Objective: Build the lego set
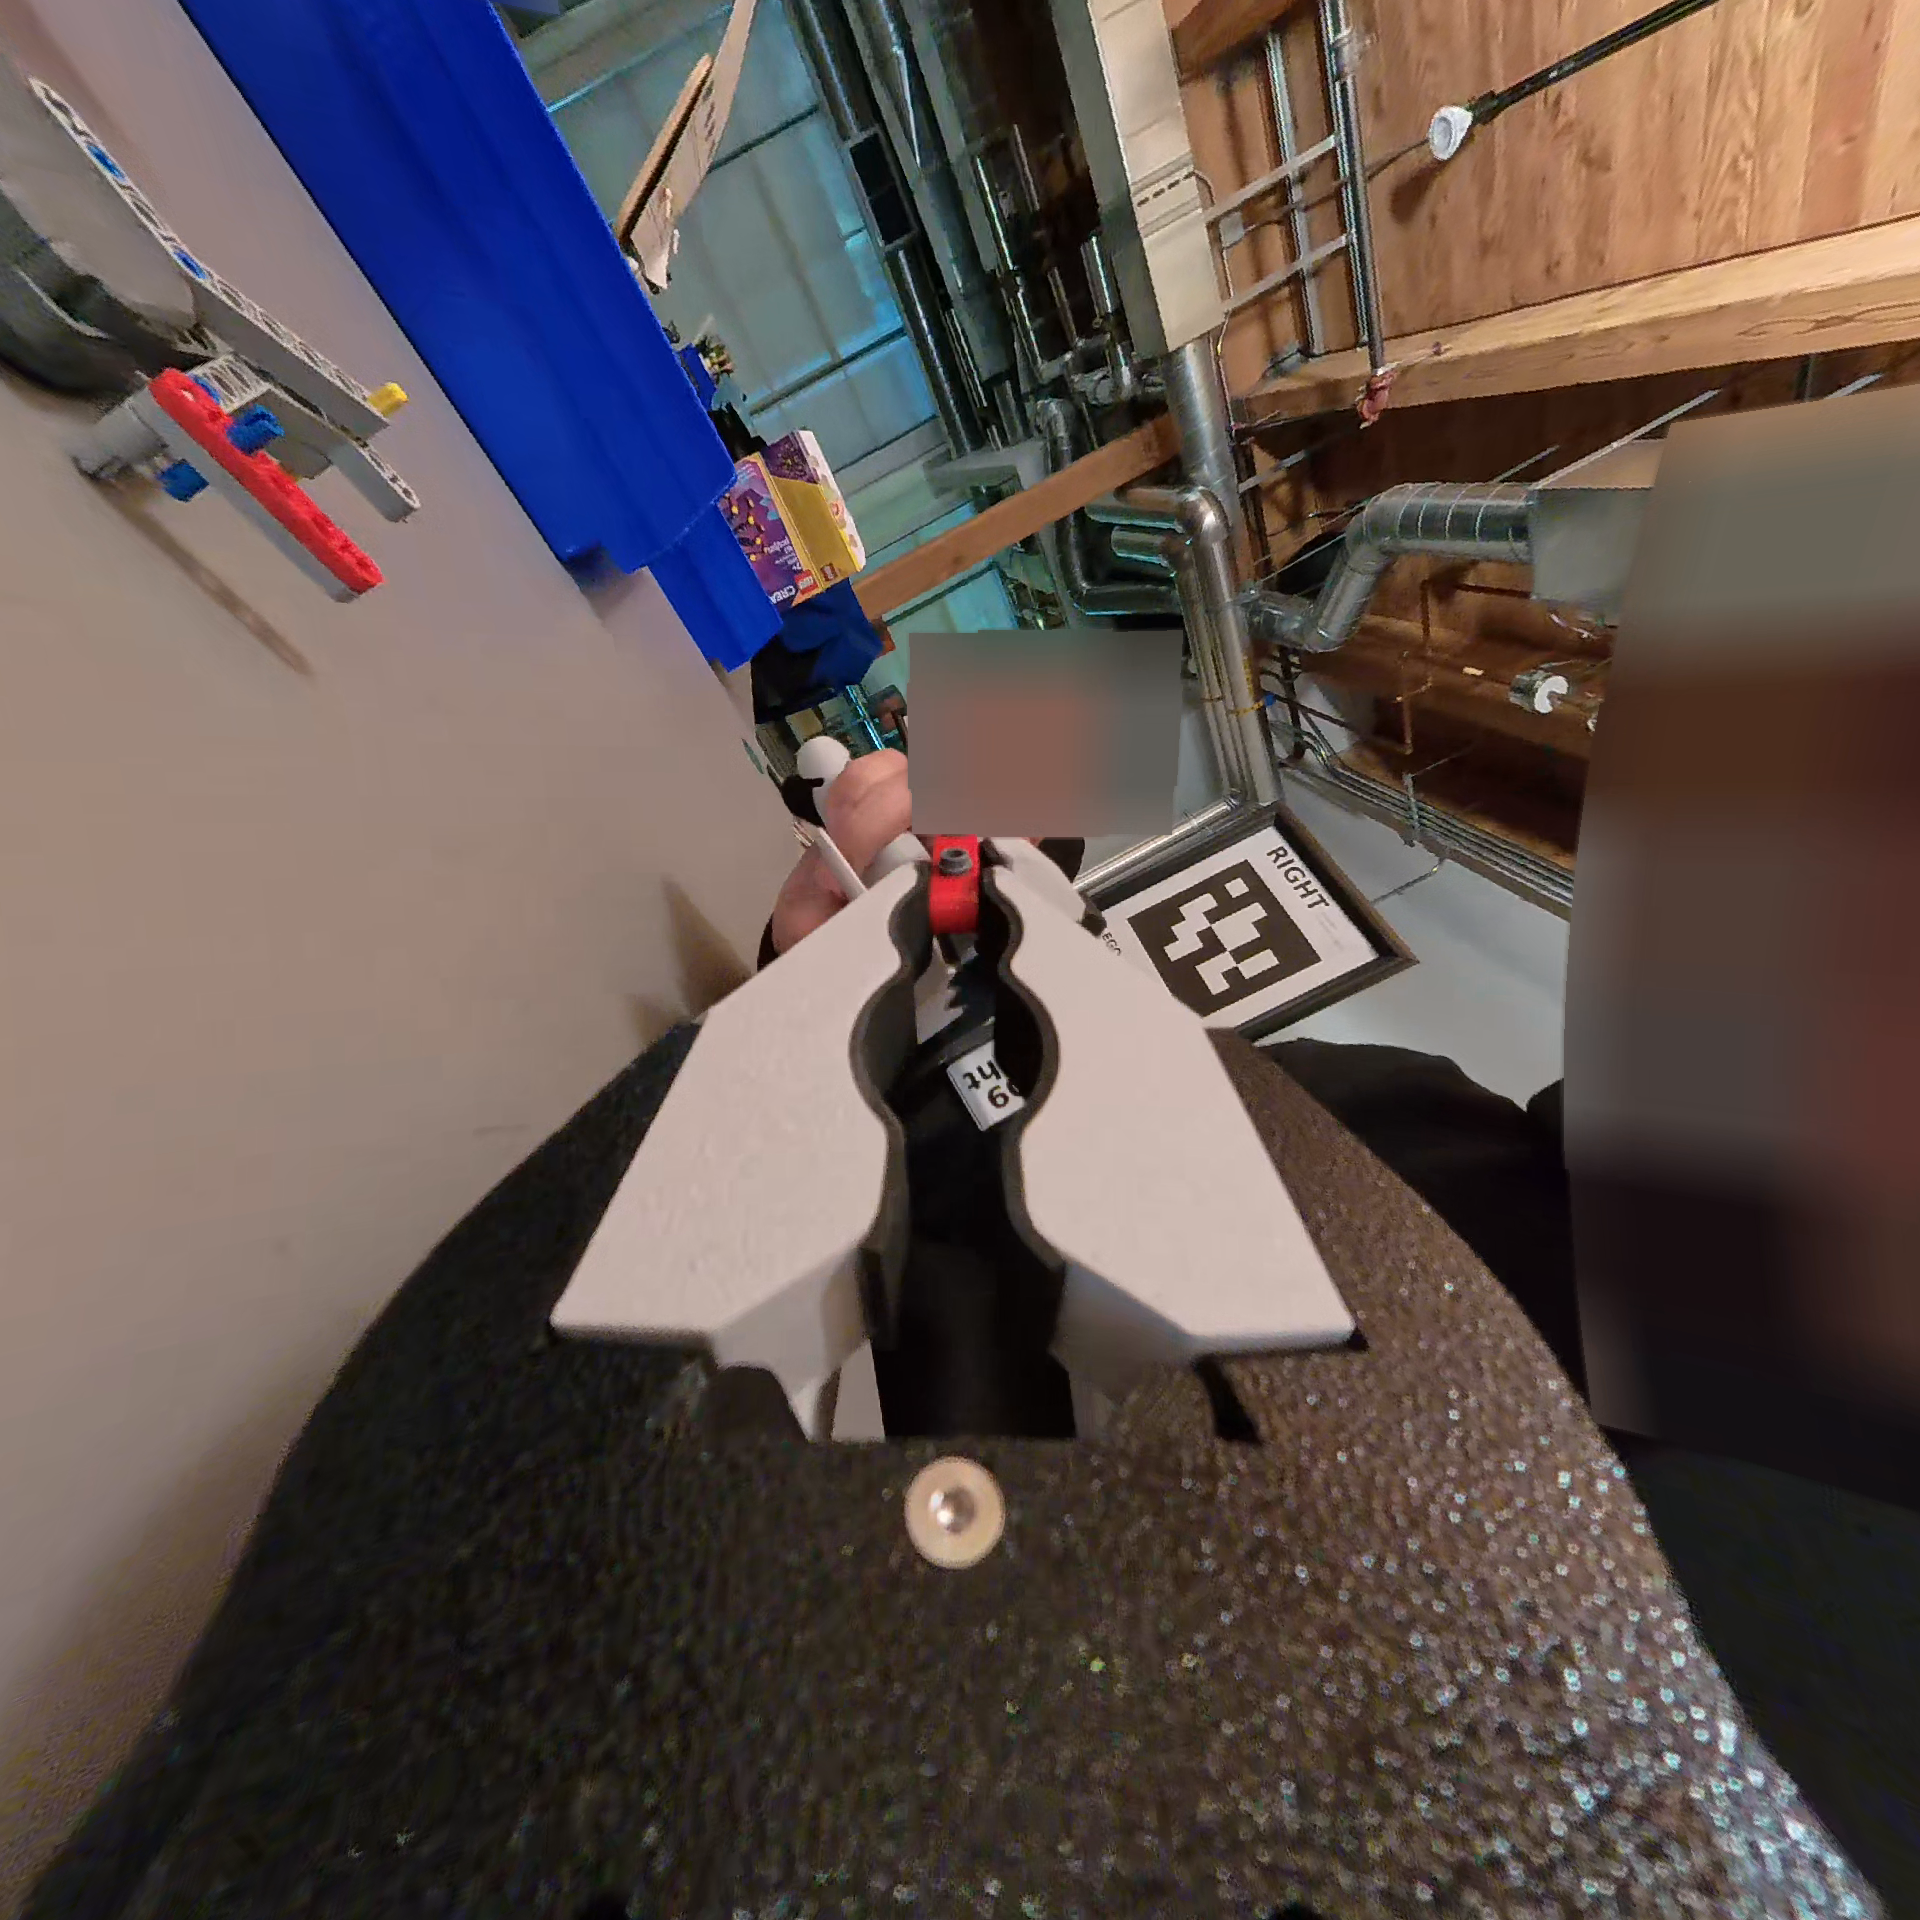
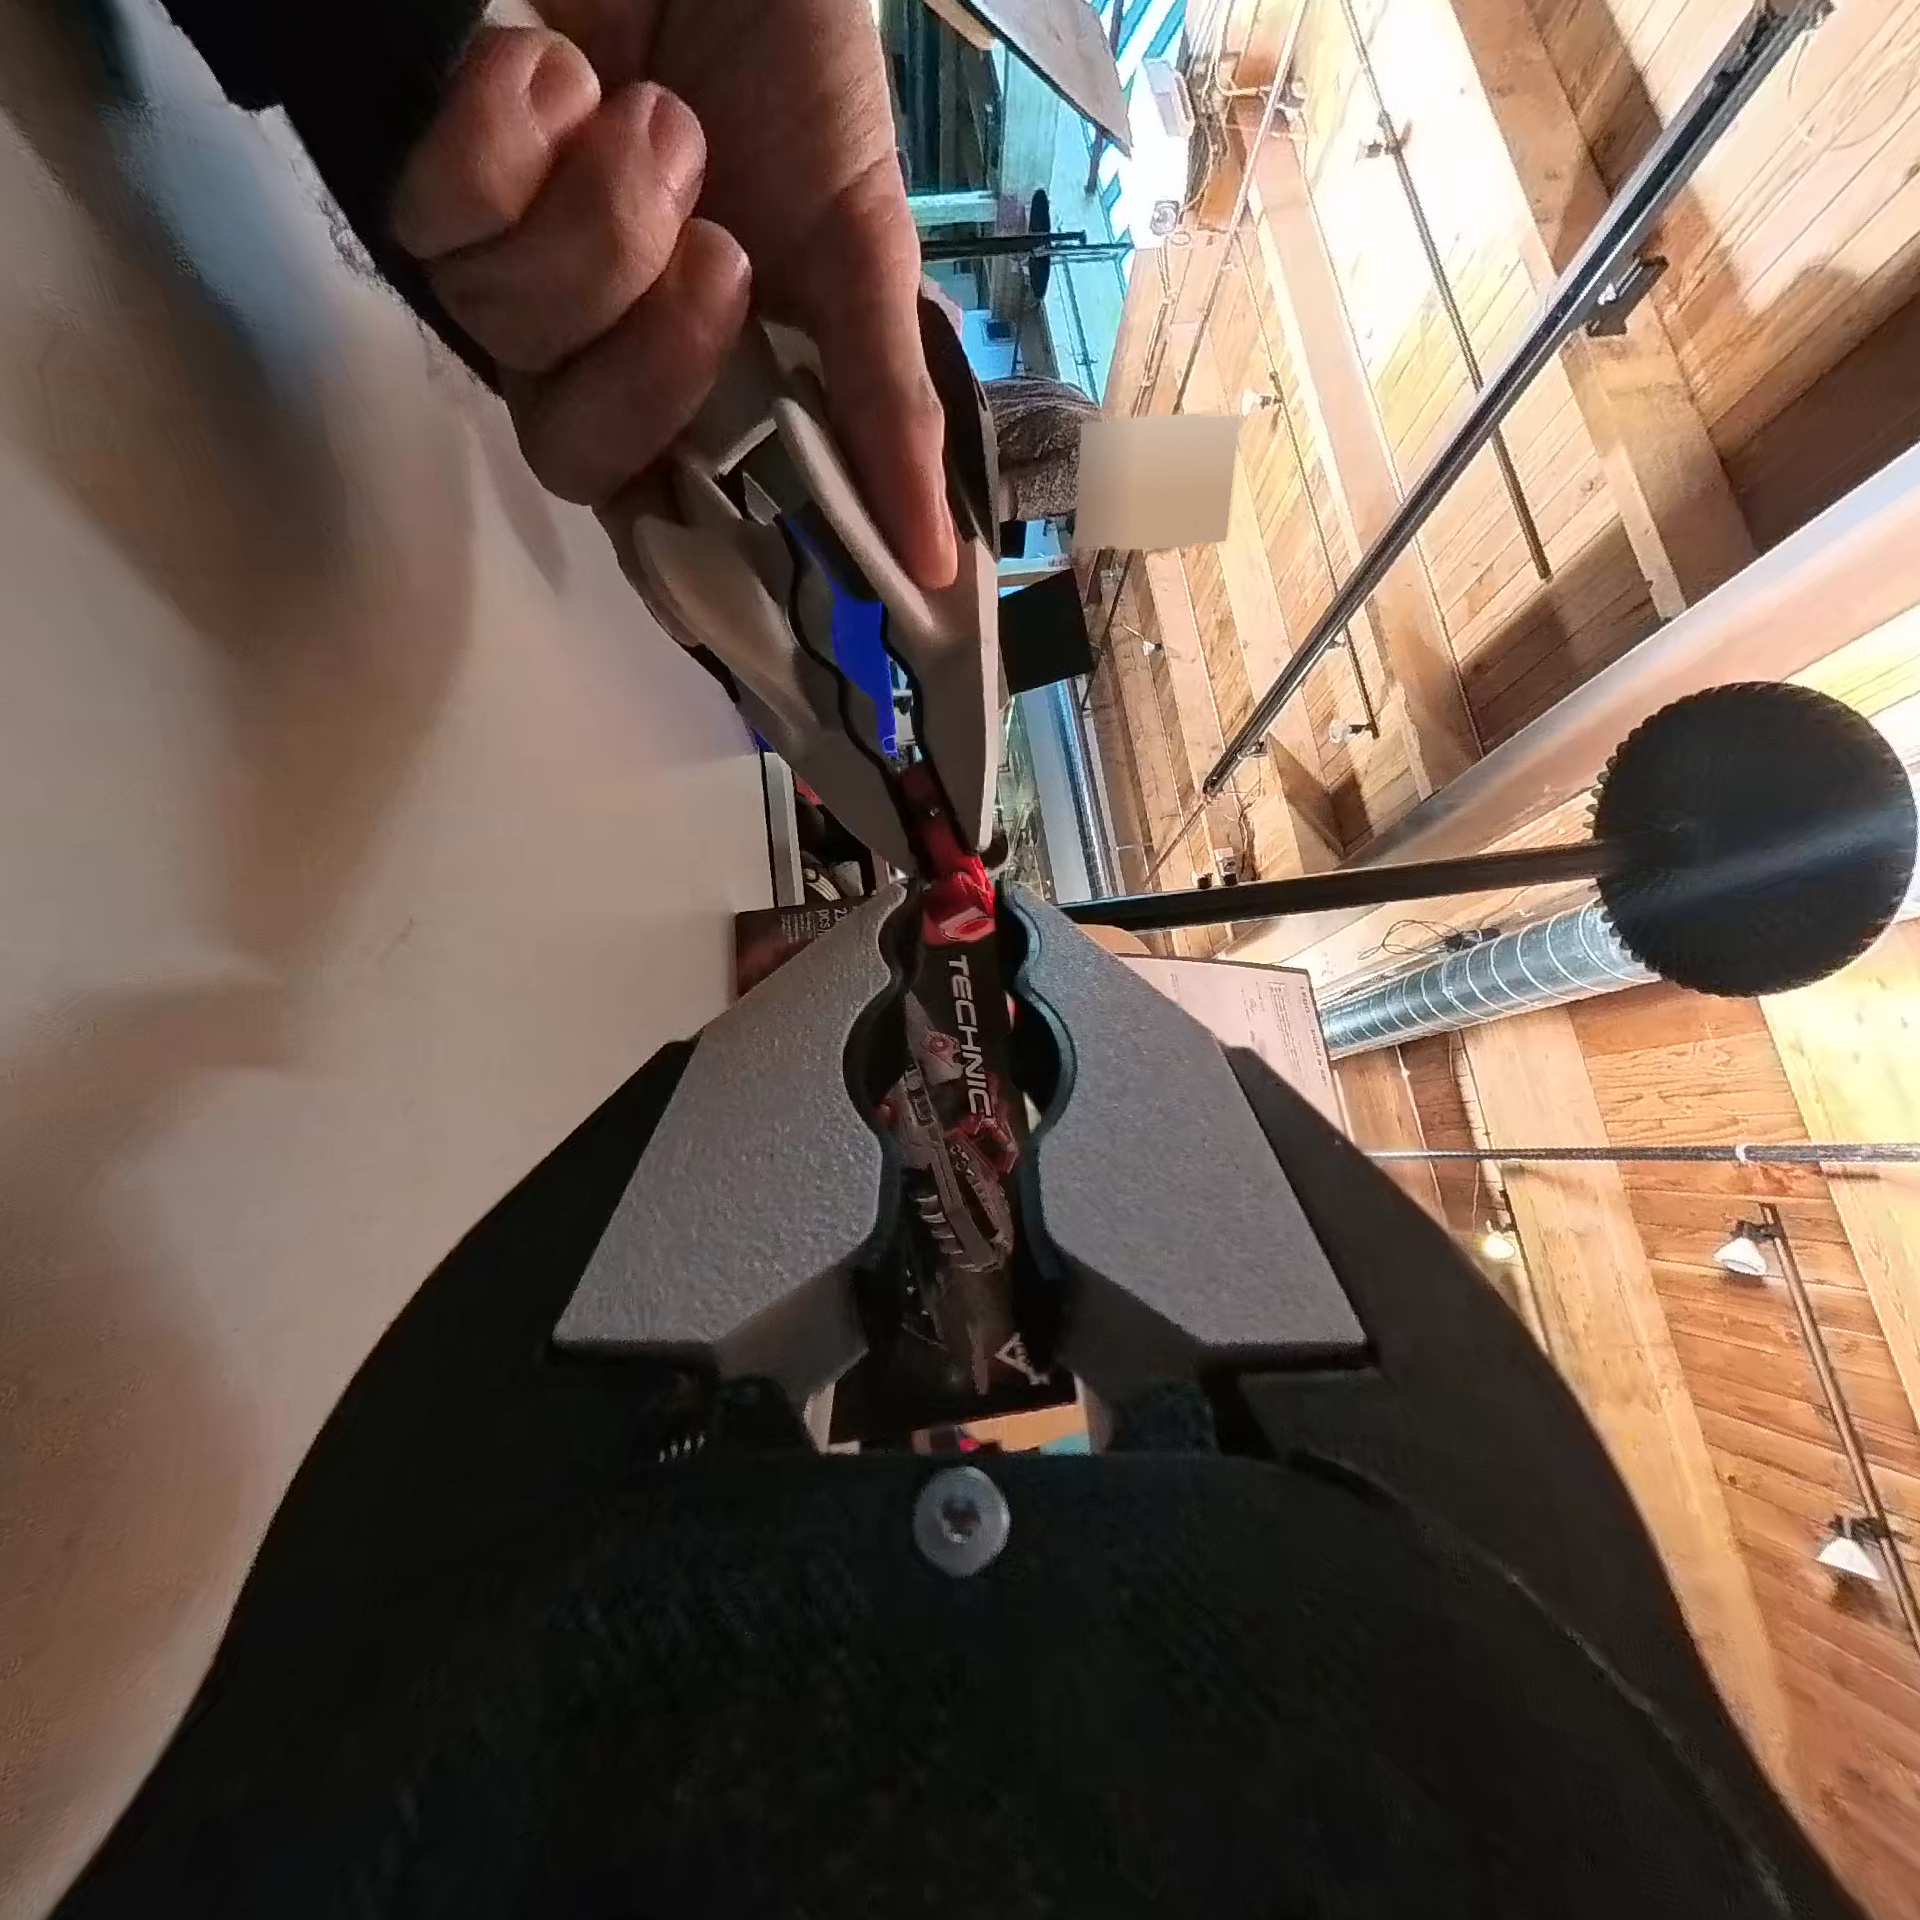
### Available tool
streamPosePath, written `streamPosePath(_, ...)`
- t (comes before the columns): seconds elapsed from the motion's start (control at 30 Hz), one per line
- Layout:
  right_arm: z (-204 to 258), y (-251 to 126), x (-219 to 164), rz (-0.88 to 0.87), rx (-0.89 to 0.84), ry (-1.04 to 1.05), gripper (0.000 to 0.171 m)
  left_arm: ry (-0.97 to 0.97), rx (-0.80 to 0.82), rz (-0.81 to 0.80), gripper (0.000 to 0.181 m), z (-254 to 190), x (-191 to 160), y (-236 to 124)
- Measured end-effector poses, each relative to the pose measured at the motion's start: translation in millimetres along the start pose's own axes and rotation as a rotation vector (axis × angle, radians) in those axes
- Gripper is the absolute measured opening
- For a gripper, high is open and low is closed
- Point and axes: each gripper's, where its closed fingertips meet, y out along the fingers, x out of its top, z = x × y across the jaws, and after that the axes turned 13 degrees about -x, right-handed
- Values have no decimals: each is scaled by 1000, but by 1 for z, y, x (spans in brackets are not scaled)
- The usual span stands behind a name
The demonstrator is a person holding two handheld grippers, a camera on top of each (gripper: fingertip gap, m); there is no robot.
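Left wrist view shows our left gripper point(image 1: 958, 896) pinching a small red lego piece point(image 1: 952, 888) at its tips, long axis running straight ahead into our right gripper point(image 2: 956, 902), also closed on it, both raised off the worktop point(image 1: 364, 935).

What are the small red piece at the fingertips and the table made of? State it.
Small red piece: apparently hard moulded plastic, glossy, with a round hole holding a dark pin. Pale grey table: smooth and matte, likely laminate; soft shadows, no grain visible.
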Motion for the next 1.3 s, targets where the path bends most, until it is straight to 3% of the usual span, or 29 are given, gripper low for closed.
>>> streamPosePath(0.07, -2, 0, -2, 6, -19, -25, 85, -7, 1, 9, 6, 2, -2, -1)
streamPosePath(0.2, 4, -1, -3, 17, 31, -31, 11, -18, 3, 5, 6, 4, -2, -2)
streamPosePath(0.3, 5, -1, -7, 59, 54, 20, 7, -1, 22, 10, 8, 7, -2, -1)
streamPosePath(0.4, 8, 0, -16, 144, 99, 207, 7, 151, 129, 28, 12, 14, 7, -8)
streamPosePath(0.53, 17, 0, -28, 228, 173, 411, 6, 558, 459, 173, 19, 28, 20, -26)
streamPosePath(0.67, 40, -4, -33, 291, 289, 418, 6, 871, 798, 342, 53, 45, 31, -45)
streamPosePath(0.83, 62, -9, -31, 323, 382, 301, 6, 812, 859, 422, 54, 63, 19, -47)
streamPosePath(0.97, 78, -15, -36, 359, 458, 238, 7, 834, 1015, 546, 50, 76, 17, -68)
streamPosePath(1.3, 94, -20, -28, 342, 524, 167, 7, 899, 1079, 663, 50, 85, 12, -71)
